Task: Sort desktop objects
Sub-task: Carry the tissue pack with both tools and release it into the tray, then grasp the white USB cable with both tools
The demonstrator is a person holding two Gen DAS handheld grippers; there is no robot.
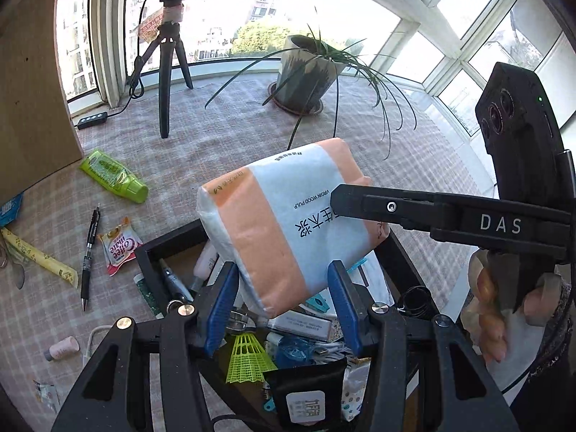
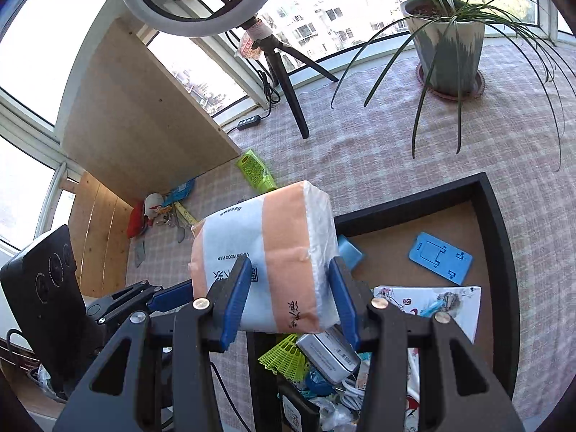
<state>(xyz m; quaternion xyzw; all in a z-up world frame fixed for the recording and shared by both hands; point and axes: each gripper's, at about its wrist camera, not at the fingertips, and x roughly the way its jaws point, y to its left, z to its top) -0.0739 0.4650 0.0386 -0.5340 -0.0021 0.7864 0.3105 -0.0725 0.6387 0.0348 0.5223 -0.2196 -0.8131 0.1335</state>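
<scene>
While a good part of the clutter already lies in the black tray [image 2: 496,216], a fair share is still scattered on the checked table [image 1: 252,136]. Inside the tray I can see a yellow-green shuttlecock [image 1: 248,358], a blue phone stand [image 2: 440,257], a silver box [image 2: 329,354] and other small packets heaped at the near end, with the far right part of it mostly bare. Left out on the cloth, to the left of the tray, are a green tube [image 1: 113,176], a black pen [image 1: 90,252], a coffee creamer sachet [image 1: 118,246], a long yellow sachet [image 1: 39,259] and a small pink bottle [image 1: 62,348], plus a little heap of things by the wooden board at the far left. So I would judge the sorting roughly half done.

The orange-and-white tissue pack [image 1: 288,223] is up in the air, hanging over the tray and clear of what lies in it. Both tools carry it together. The left hand-held gripper [image 1: 282,306] has its blue pads about halfway apart, pressed against the pack's near end. The right hand-held gripper [image 2: 289,298] clamps the other end the same way, its pads squeezing the soft wrapper from either side. Seemingly, the pack only needs setting down in the tray.
</scene>
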